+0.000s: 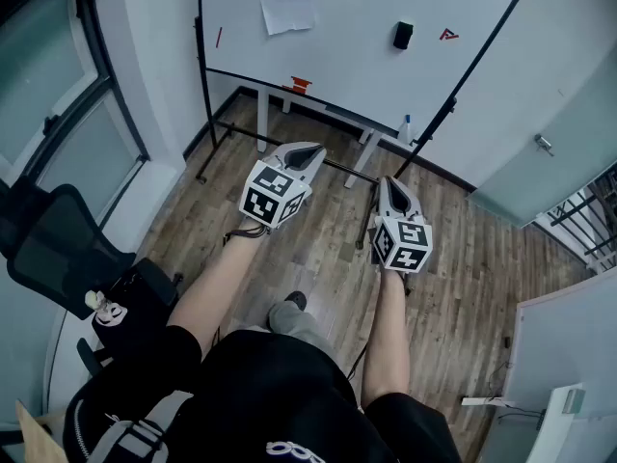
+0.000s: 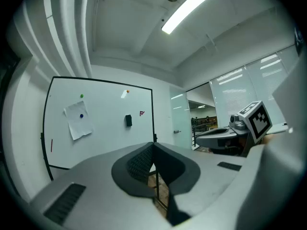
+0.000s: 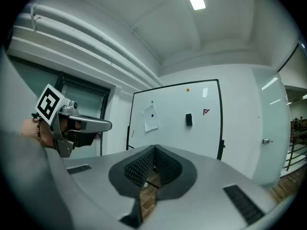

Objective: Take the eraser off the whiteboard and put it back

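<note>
- The left tool (image 1: 310, 149) has its jaws pressed together with nothing between them.
- The right tool (image 1: 388, 183) is likewise pressed together and empty.
- Both tools are held side by side over the wood floor (image 1: 482, 268), pointing level toward the whiteboard (image 1: 347, 46).
- The black eraser (image 1: 403, 35) sticks to the whiteboard in its right half, near the right edge, just left of a red mark (image 1: 448, 35).
- A paper (image 1: 287, 3) hangs toward the whiteboard's left edge.
- The eraser is well apart from both tools, ahead of them and higher than their tips; the right tool is the nearer one.
</note>
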